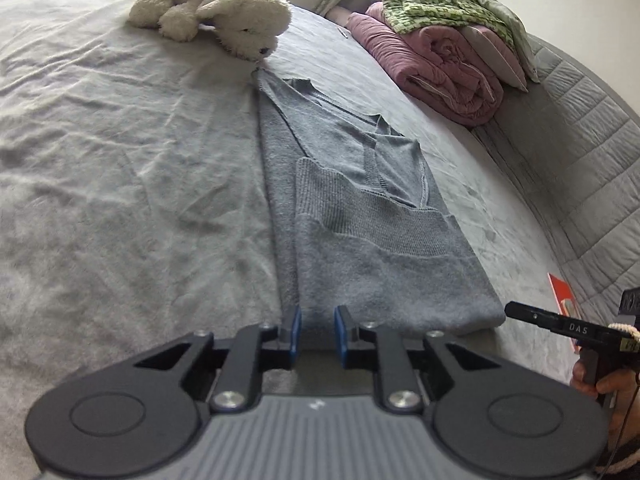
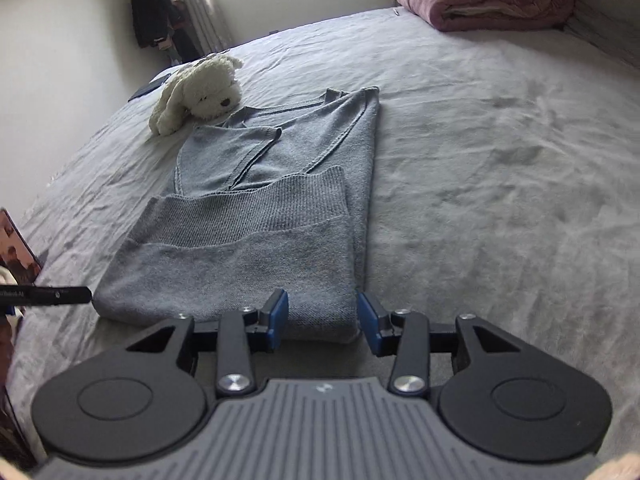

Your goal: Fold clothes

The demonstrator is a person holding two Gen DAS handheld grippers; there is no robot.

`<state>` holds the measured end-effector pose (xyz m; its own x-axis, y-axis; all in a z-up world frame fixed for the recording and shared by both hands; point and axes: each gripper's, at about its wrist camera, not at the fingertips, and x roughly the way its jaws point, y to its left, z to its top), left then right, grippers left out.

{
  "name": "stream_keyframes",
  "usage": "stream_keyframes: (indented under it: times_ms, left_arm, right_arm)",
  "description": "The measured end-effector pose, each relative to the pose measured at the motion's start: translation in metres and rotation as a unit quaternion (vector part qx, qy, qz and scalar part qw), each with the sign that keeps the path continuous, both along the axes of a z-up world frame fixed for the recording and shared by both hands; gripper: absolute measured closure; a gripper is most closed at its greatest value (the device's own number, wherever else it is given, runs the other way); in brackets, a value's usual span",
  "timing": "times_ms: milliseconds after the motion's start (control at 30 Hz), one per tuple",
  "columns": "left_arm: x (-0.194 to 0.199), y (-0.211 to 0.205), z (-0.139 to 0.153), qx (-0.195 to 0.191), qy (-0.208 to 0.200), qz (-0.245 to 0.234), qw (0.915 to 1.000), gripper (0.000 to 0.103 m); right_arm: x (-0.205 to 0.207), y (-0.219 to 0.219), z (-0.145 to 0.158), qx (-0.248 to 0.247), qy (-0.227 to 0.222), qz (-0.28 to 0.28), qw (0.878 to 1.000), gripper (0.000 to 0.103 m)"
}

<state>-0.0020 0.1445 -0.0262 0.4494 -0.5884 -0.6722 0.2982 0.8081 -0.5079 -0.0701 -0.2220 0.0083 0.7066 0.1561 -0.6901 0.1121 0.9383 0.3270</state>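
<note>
Sweater [image 1: 360, 216]: we see a grey knit garment, folded lengthwise into a long strip, with a ribbed hem band folded back over the middle. The knit is fine and matte; seams and the neck edge show as darker lines.
Sweater position: it lies flat on the bed [image 1: 120, 160], its near folded edge just ahead of both grippers and its far end close to the plush [image 1: 224, 12].
Bed: we note a pale grey sheet, soft and finely creased.
Plush: a white, fluffy toy dog, lying on its side.
Quilt [image 1: 436, 68]: a pink, puffy roll at the headboard [image 1: 584, 168] side, with a green patterned cloth [image 1: 436, 0] on top.
Headboard: grey, padded, stitched in rectangular panels.
Left gripper [image 1: 317, 330]: black linkage with blue pads [image 1: 295, 332]; the fingers stand a narrow gap apart and hold nothing. The sweater's near edge sits just beyond the tips, slightly towards the right finger.
Right gripper [image 2: 322, 322]: same build; the fingers stand moderately apart and hold nothing. In its own view the sweater's near right corner lies between the two tips; we cannot tell whether the pads touch the fabric.
Cross view: each gripper's black tip shows at the sweater's near corner in the other's view.
Hand [image 1: 596, 380]: it grips the right gripper's handle.
</note>
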Motion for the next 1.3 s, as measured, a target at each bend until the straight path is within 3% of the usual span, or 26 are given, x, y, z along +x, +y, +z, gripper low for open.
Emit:
stream_keyframes:
  times_ms: [67, 200, 367, 500, 833, 1067, 1300]
  left_arm:
    - [0.003, 0.009, -0.003, -0.029, 0.025, 0.002, 0.9993, 0.062]
    - [0.009, 0.022, -0.013, -0.081, 0.08, 0.002, 0.9935, 0.05]
    - [0.019, 0.028, -0.029, -0.116, 0.13, 0.013, 0.9846, 0.045]
    - [0.025, 0.027, -0.04, -0.147, 0.152, 0.015, 0.9772, 0.044]
    - [0.034, 0.014, -0.056, -0.184, 0.156, 0.013, 0.9704, 0.045]
    - [0.036, 0.008, -0.058, -0.19, 0.141, 0.007, 0.9715, 0.046]
    - [0.038, 0.005, -0.07, -0.202, 0.13, 0.023, 0.9706, 0.073]
  right_arm:
    - [-0.003, -0.018, 0.0, 0.065, 0.004, -0.018, 0.998, 0.052]
    - [-0.006, -0.055, -0.009, 0.19, 0.019, -0.058, 0.98, 0.046]
    - [-0.002, -0.07, -0.024, 0.247, 0.05, -0.07, 0.965, 0.045]
    - [0.004, -0.067, -0.035, 0.266, 0.069, -0.068, 0.959, 0.045]
    - [0.017, -0.069, -0.054, 0.317, 0.062, -0.062, 0.944, 0.046]
    - [0.024, -0.065, -0.056, 0.317, 0.049, -0.049, 0.946, 0.046]
    - [0.03, -0.056, -0.057, 0.303, 0.031, -0.037, 0.952, 0.045]
